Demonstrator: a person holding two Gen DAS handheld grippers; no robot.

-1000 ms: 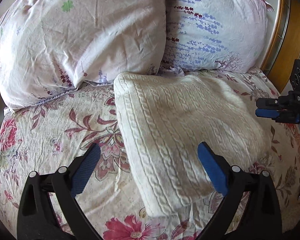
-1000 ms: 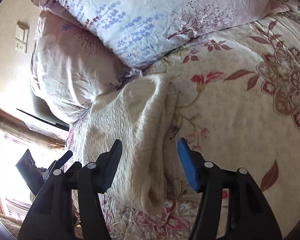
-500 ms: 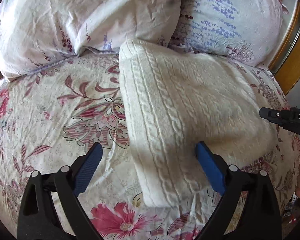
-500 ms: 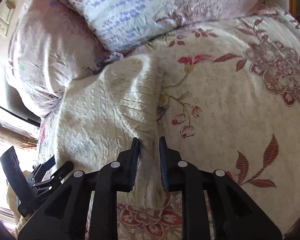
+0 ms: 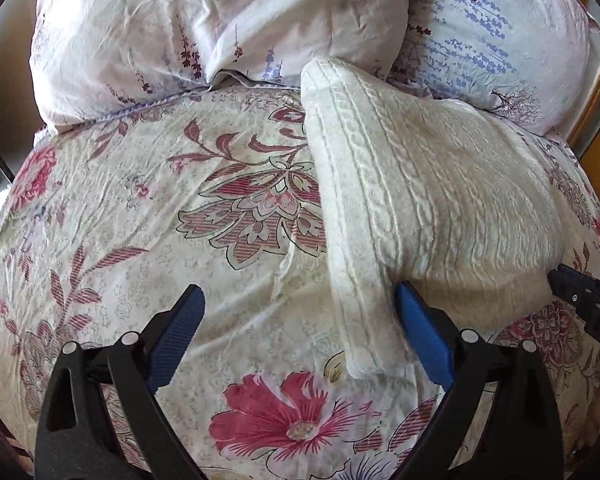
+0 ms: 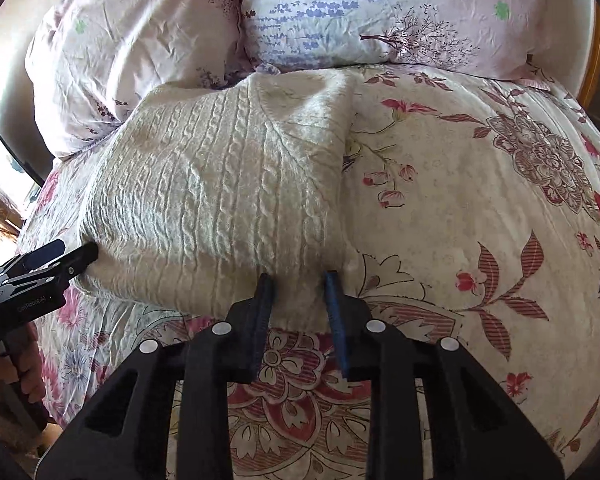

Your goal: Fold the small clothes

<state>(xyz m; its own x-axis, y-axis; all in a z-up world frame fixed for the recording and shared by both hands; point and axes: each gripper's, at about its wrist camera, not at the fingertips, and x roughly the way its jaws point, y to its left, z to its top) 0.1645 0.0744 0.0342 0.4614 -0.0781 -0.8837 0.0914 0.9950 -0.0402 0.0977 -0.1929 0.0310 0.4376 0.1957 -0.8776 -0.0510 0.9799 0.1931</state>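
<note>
Sweater pinched at one edge, the other side not yet gripped

Sweater (image 5: pixel 432 200), cream cable-knit, lies on the floral bedspread (image 5: pixel 148 216) with its far end against the two pillows (image 5: pixel 228 24). In the left wrist view our left gripper (image 5: pixel 300 324) stands with its fingers (image 5: pixel 420 332) wide; one blue pad sits against the sweater's near folded strip, the other rests apart over the bedspread, so nothing is held. At the sweater's right edge the tip of our right gripper (image 5: pixel 576 292) shows.

In the right wrist view the right gripper (image 6: pixel 298 300) has narrow fingers around the sweater's near hem, and the jaws are easing open with the knit between them. We judge the hold thin: if the pads slacken further, the thick knit could slip out and the fold sag. Beside the sweater's left edge the left gripper (image 6: pixel 56 260) reaches in. No containers appear in either view.
</note>
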